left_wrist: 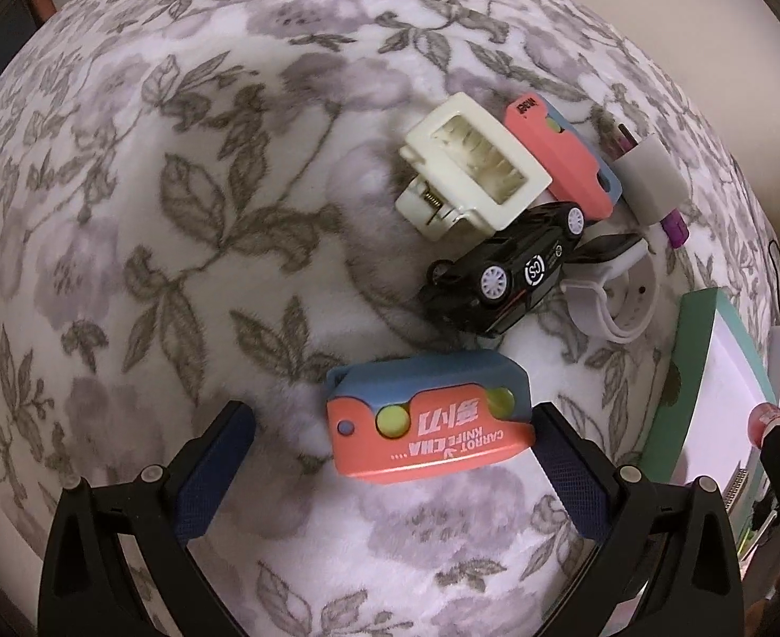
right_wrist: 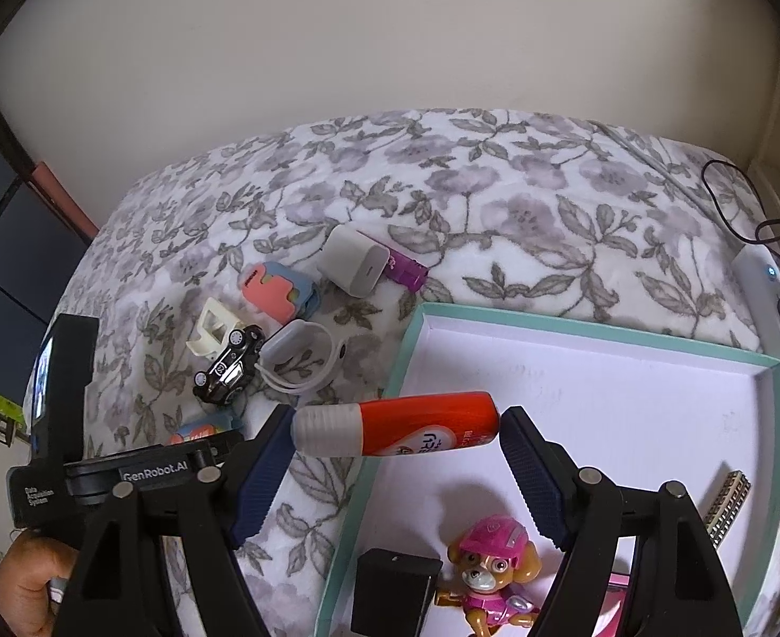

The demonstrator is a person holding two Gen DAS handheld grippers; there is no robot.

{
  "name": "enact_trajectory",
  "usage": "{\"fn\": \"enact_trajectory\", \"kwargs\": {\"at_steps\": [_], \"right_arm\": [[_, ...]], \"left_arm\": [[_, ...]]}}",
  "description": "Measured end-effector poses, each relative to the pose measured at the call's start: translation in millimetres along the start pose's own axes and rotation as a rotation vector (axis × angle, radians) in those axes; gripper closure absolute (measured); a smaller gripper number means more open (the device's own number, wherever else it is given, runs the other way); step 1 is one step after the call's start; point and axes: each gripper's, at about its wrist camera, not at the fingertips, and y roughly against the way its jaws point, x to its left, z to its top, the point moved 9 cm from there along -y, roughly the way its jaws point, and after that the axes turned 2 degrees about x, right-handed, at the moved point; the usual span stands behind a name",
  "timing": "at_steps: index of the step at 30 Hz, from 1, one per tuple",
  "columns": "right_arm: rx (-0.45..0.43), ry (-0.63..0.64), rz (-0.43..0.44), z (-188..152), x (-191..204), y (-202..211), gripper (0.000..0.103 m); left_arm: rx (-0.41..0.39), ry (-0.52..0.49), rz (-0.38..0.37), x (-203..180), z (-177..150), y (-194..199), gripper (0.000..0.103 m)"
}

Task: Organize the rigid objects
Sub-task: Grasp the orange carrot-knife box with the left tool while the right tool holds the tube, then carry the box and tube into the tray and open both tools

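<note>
a glossy orange cylindrical bottle [right_wrist: 406,424] is clenched lengthwise by the right claw [right_wrist: 398,448]; the left claw [left_wrist: 392,456], released, is spread around a smooth coral plastic carrot knife [left_wrist: 427,419] on the fuzzy floral bed cover [left_wrist: 178,212].

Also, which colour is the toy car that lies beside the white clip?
The toy car is black with white wheels; the left wrist view shows it best.

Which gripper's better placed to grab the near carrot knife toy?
Left. The left gripper hangs open right over the carrot knife toy, fingers either side. The right gripper is shut on the orange tube by the tray.
</note>
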Motion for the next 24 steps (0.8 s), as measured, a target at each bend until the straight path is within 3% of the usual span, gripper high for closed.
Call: {"fn": "enact_trajectory", "kwargs": {"at_steps": [4,5,8,19,24], "right_arm": [[0.007,-0.01,-0.003,-3.0,-2.3,0.4,0.023],[0.008,-0.013,-0.005,-3.9,-3.3,1.1,0.023],[0.008,-0.02,-0.006,-5.2,-5.9,3.2,0.023],[0.011,-0.055,-0.013,-7.0,-14.2,6.5,0.023],[-0.016,-0.086,-0.02,0.1,-22.0,22.6,0.023]], "left_arm": [[-0.014,0.003,-0.016,8.4,-3.8,1.8,0.005],[-0.018,-0.003,-0.015,26.7,-6.2,7.5,0.01],[-0.035,-0.027,-0.005,27.9,-7.0,17.5,0.027],[-0.041,-0.008,-0.06,30.1,-5.5,37.3,0.028],[-0.088,0.003,-0.09,28.8,0.6,64.1,0.028]]}}
